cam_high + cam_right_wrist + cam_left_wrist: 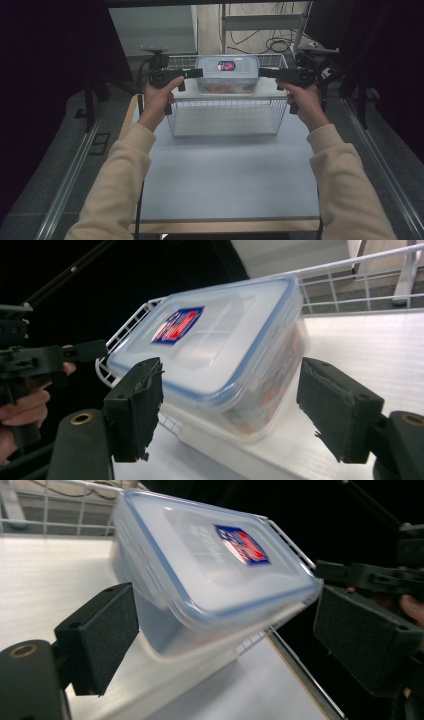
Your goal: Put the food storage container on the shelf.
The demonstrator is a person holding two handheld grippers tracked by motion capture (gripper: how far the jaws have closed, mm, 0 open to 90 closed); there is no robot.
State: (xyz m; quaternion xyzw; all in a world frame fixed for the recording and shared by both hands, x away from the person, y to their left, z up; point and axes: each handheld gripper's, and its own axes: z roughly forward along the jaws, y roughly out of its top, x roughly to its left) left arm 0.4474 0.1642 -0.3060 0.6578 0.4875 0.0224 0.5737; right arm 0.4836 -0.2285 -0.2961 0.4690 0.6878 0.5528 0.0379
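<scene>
A clear plastic container (pixel 227 75) with a blue-rimmed lid and a red-and-blue label stands at the back of a white wire basket (pixel 225 131); something orange shows through its wall. My left gripper (pixel 200 73) is at the container's left end and my right gripper (pixel 261 72) at its right end, both level and pointing inward. In the left gripper view the container (pixel 210 565) lies between the wide jaws of my left gripper (pixel 230 630), without being pressed. In the right gripper view my right gripper (pixel 235 405) straddles the container's end (pixel 225 350), with gaps at both pads.
The basket stands at the far side of a white table top (pixel 225 180) with a wooden front edge. Metal rails (pixel 75 165) run along both sides. Cables (pixel 280 42) and a shelf frame lie behind the basket, with dark curtains at left and right.
</scene>
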